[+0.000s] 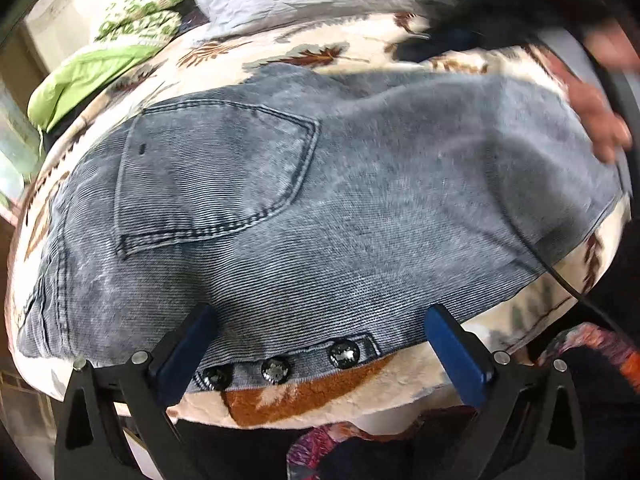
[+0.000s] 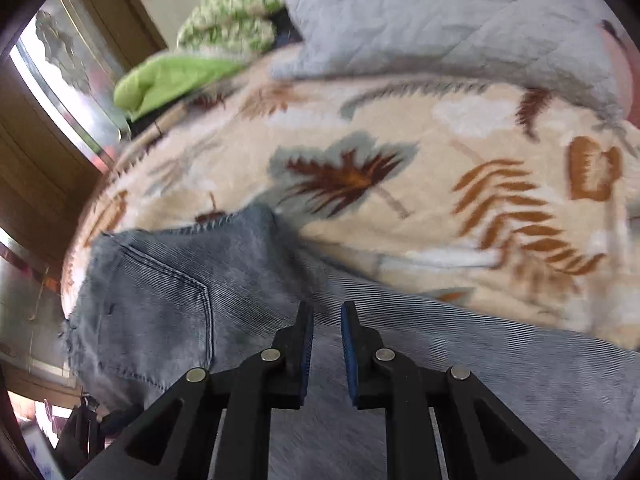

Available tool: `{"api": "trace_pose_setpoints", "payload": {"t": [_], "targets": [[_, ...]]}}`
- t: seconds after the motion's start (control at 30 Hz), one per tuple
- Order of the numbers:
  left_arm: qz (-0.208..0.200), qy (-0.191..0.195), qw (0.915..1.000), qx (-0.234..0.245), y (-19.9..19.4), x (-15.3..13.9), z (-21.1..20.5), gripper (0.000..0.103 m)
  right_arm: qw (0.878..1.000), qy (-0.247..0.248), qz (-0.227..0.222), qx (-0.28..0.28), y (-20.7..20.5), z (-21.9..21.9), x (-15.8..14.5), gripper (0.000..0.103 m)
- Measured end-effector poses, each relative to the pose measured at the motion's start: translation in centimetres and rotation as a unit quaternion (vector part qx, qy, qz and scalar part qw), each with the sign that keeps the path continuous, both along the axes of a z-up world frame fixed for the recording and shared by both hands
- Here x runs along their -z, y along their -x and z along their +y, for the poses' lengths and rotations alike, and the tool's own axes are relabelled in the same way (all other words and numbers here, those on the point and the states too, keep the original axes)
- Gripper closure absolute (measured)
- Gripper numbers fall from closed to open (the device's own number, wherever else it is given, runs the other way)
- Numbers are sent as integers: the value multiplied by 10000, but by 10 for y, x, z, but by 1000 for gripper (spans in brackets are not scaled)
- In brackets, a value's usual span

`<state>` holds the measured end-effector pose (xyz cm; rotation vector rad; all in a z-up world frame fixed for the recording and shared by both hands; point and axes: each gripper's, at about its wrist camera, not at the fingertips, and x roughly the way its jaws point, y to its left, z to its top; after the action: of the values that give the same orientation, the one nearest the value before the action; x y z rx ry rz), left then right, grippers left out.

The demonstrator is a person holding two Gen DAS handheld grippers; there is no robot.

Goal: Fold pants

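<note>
Jeans half folded on the bed, nothing gripping them.
One pair of jeans (image 1: 320,200) lies on the leaf blanket (image 2: 400,160), three studs (image 1: 276,369) showing. Left gripper (image 1: 320,320) spread wide, right gripper (image 2: 326,320) nearly together, empty; a careless drag could pull the fold askew, I'd guess.

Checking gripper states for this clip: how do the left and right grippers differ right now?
The left gripper has its jaws spread wide over the jeans' buttoned edge, gripping nothing; the right gripper has its jaws nearly together, nothing visibly pinched. Both point down at the jeans and have blue pads.
</note>
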<state>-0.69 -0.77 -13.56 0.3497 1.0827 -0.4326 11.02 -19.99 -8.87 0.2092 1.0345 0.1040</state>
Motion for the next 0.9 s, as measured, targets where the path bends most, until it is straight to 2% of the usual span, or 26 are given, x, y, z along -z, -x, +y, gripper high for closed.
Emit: {"api": "trace_pose_setpoints", "payload": {"t": [0.07,0.2,0.3,0.43,0.5,0.53,0.6,0.67,0.73,0.9], "targets": [[-102,103,9998,-159,1,-16,7,0,9998,101,-117,111,19,-20,-10,87],[-707,180,9967,-342,-4,-56,19,0,9979,281,-171,551,72,-68,-21,87],[-751,370,9937,-742,-25,-77,36,0,9956,336,-131,868,108,-100,-23,87],[-226,268,9881,-1498,-70,-59,64,0,9930,152,-148,1158,138,-131,-18,87],[13,212,9828,-1834,-80,-42,77,0,9920,-21,-102,1262,146,-139,-11,87],[118,56,9789,-2041,-85,-28,86,0,9918,-76,-53,1274,149,-140,-5,87],[326,61,9778,-2067,-85,-9,95,0,9918,-84,40,1273,150,-141,5,87],[140,105,9801,-1975,-76,-2,94,0,9914,-110,202,1287,151,-143,19,87],[89,-24,9816,-1908,-70,-1,91,0,9901,-190,359,1342,152,-144,34,87],[221,-22,9813,-1912,-72,0,90,0,9890,-484,102,1391,160,-153,33,87]]}}
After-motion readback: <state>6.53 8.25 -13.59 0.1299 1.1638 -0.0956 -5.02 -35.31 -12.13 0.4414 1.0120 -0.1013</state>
